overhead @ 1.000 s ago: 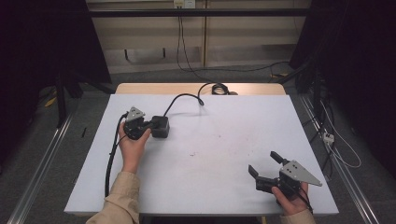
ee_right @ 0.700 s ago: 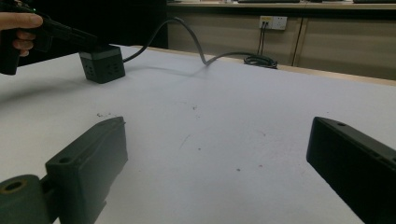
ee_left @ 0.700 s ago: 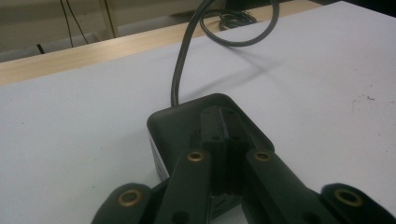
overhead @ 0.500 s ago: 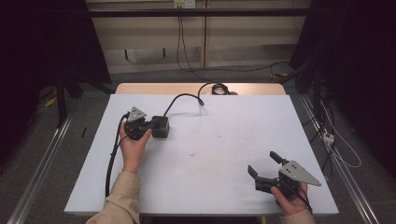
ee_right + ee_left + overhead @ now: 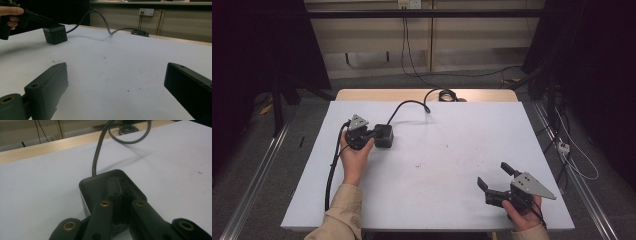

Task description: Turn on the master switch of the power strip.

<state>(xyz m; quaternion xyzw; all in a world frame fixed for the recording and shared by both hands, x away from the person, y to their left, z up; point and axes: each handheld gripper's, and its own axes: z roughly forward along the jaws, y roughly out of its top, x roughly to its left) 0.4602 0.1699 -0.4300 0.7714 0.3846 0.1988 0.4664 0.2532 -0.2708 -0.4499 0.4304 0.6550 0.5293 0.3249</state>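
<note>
While the left claw [image 5: 120, 202] rests pressed together on 1 black power cube [image 5: 383, 135], the right claw [image 5: 494, 177] gapes — empty.

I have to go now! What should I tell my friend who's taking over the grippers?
Left gripper: jaws closed together, resting on top of the black socket cube, far left of the white table.
Right gripper: open, empty, near the front right corner, away from the cube.
The cube's grey cord runs off the back edge.
Done: left gripper is on the cube.
Left: whatever handling comes next; right gripper hasn't joined in.
</note>
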